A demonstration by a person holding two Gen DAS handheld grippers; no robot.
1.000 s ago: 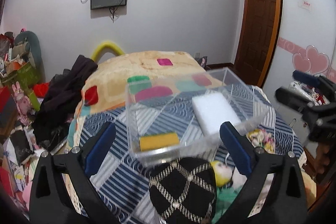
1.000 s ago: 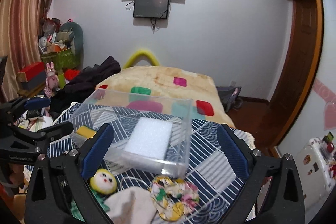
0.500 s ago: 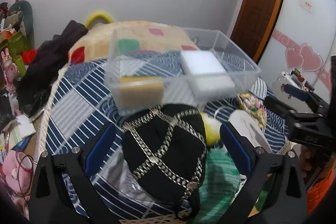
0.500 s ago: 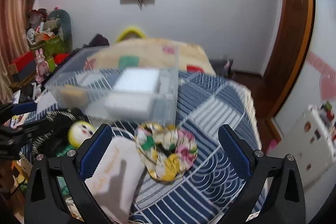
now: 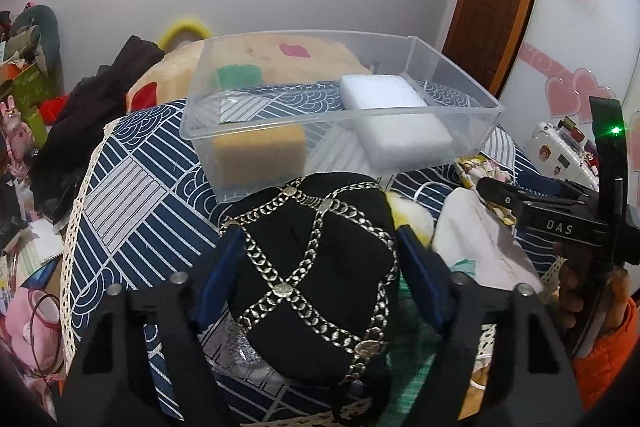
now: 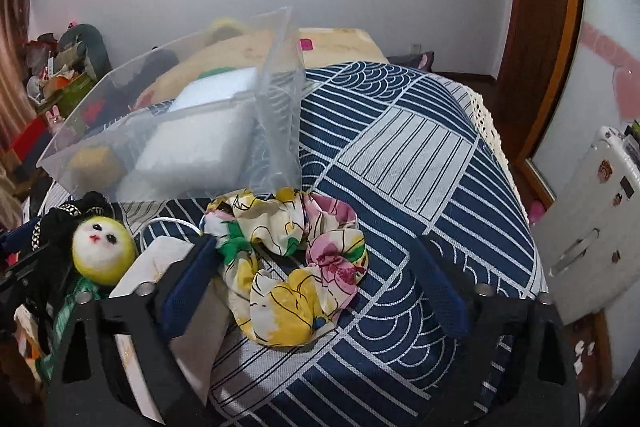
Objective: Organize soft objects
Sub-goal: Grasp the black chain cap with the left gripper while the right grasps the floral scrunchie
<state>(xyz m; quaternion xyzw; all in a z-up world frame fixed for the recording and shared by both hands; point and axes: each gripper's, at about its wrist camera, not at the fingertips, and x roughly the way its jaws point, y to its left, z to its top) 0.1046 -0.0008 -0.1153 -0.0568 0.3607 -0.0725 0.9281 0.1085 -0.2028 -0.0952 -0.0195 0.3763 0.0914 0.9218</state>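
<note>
Left wrist view shows the left tongs (image 5: 316, 259) low in the middle of the frame, with both blue pads pressed against the sides of a black cap (image 5: 312, 251) crossed by silver chains, so they grip the cap. Just above the cap stands a clear plastic bin (image 5: 460, 67) on the blue and white patterned bed cover (image 5: 132, 187). Inside the bin, a yellow sponge (image 5: 260, 155) lies at the lower left and a white foam block (image 5: 396, 115) lies to its right. A white cloth (image 5: 476, 239) lies right of the cap, near the right edge.

Right wrist view shows the right tongs (image 6: 316, 279) spread wide in the lower half of the frame, holding nothing. Between their pads, in the centre, lies a floral scrunchie (image 6: 292, 263), with its left edge close to the left pad (image 6: 188, 279); whether they touch I cannot tell. A small yellow plush toy with a white face (image 6: 102, 247) sits at the lower left, beside the black cap (image 6: 60, 227). The bin (image 6: 280, 99) is in the upper left, just above the scrunchie.
</note>
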